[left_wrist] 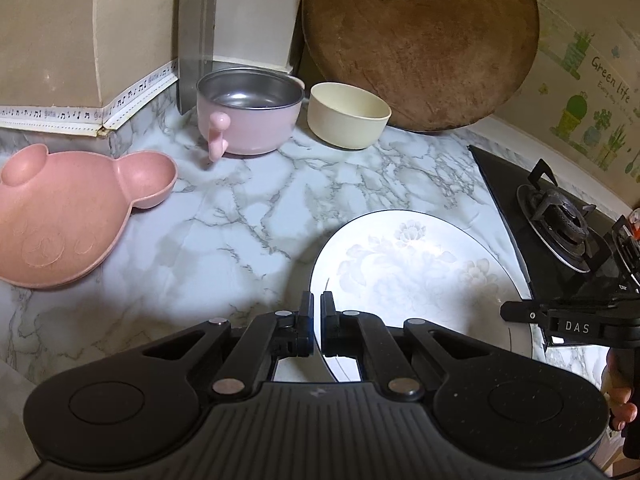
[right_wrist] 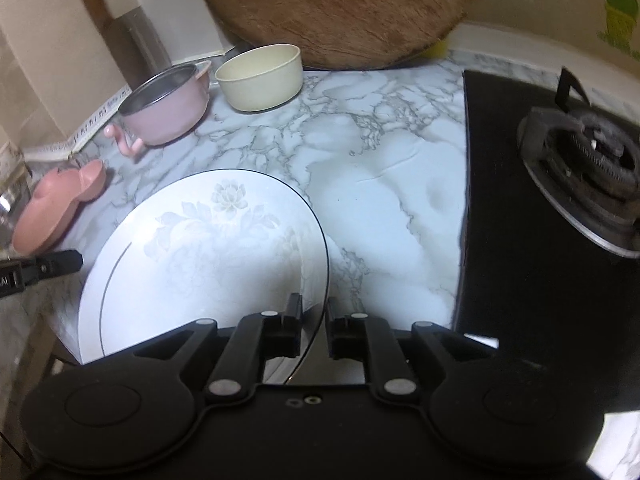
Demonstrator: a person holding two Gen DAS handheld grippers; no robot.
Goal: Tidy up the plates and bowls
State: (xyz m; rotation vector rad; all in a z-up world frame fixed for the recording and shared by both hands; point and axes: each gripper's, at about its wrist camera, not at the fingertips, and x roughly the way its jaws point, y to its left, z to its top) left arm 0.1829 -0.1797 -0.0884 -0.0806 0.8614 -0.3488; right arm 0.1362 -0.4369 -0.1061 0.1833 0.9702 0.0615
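A white plate with pale flowers (left_wrist: 420,272) (right_wrist: 208,248) lies near the front of the marble counter (left_wrist: 248,208). My left gripper (left_wrist: 317,312) is shut on its left rim. My right gripper (right_wrist: 313,314) straddles the plate's right rim with its jaws a little apart and a gap showing beside the thin edge. A pink bear-shaped plate (left_wrist: 68,216) (right_wrist: 52,208) sits at the left. Toward the back stand a pink steel-lined bowl with handles (left_wrist: 250,120) (right_wrist: 168,108) and a cream bowl (left_wrist: 346,120) (right_wrist: 260,80) side by side.
A round wooden cutting board (left_wrist: 420,40) leans on the back wall behind the bowls. A cleaver (left_wrist: 196,40) stands upright in the corner. A black gas stove (right_wrist: 540,220) fills the right side. Part of a hand (left_wrist: 620,400) shows at the right edge.
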